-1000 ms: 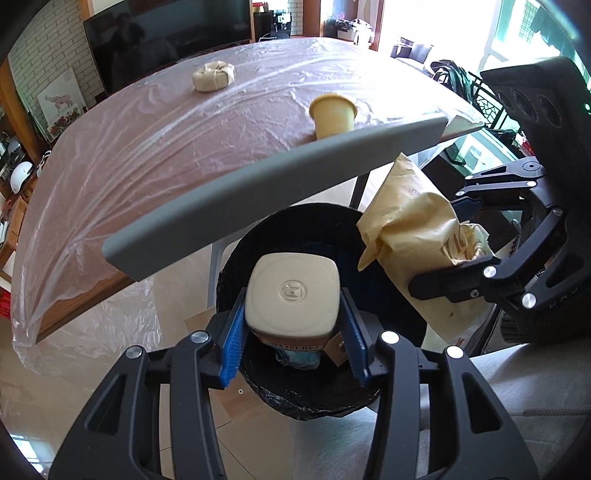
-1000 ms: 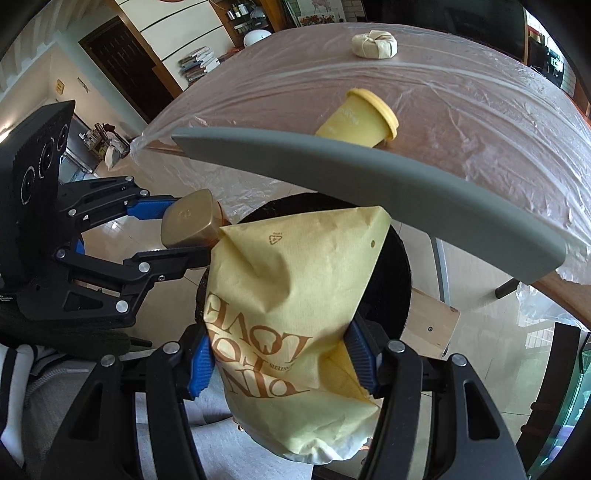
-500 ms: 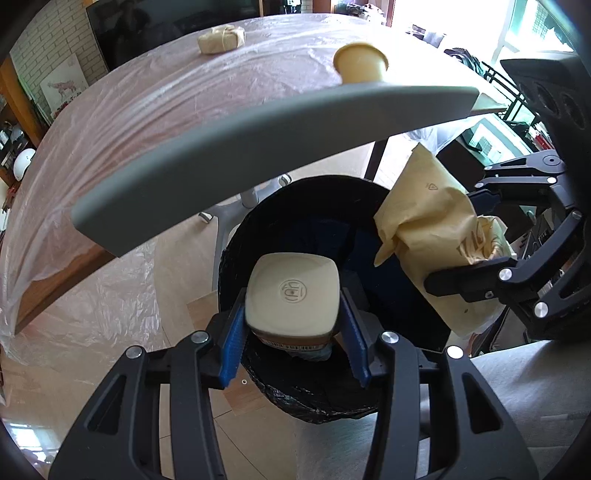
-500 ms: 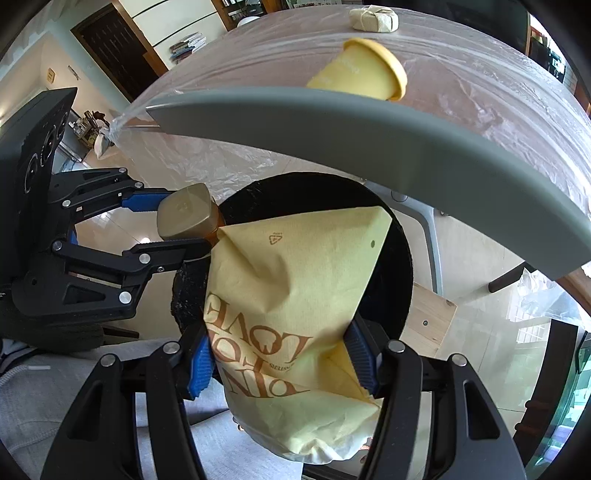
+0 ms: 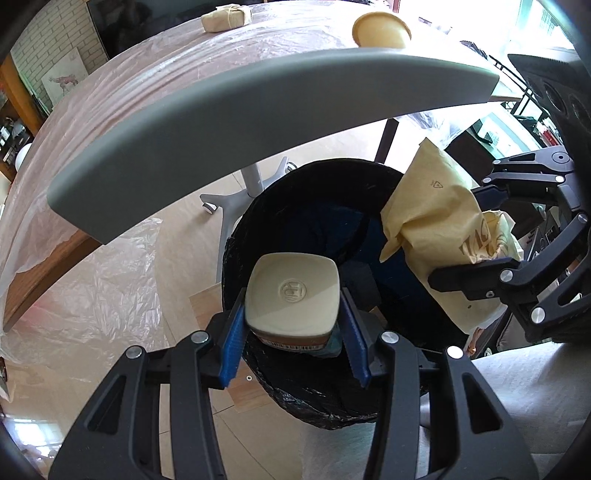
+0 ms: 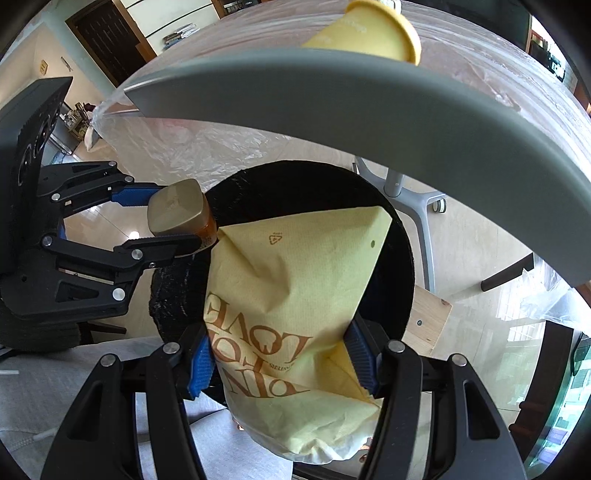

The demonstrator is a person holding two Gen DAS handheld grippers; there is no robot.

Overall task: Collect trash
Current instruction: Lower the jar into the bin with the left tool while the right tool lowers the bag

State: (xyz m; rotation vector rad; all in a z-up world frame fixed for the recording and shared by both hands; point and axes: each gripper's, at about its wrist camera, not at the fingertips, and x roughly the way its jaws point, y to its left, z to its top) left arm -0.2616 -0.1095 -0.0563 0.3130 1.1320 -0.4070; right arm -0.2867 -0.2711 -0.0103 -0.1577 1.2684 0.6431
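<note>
My left gripper point(image 5: 293, 332) is shut on a jar with a square beige lid point(image 5: 292, 291) and holds it over the near rim of a black-lined trash bin point(image 5: 295, 192). My right gripper point(image 6: 284, 360) is shut on a yellow paper bag point(image 6: 295, 295) with brown lettering, held over the same bin point(image 6: 295, 184). Each gripper shows in the other view: the right one with the bag point(image 5: 439, 225) at the bin's right, the left one with the jar point(image 6: 177, 212) at the bin's left.
A grey chair back point(image 5: 258, 110) arcs above the bin. Behind it is a plastic-covered table point(image 5: 147, 85) with a yellow cup point(image 5: 380, 31) and a wrapped paper bundle point(image 5: 225, 18). A chair base with castors point(image 5: 240, 192) stands on the floor.
Both grippers have moved down and forward over the bin, still holding the jar and the bag. The chair back and table have risen in both views.
</note>
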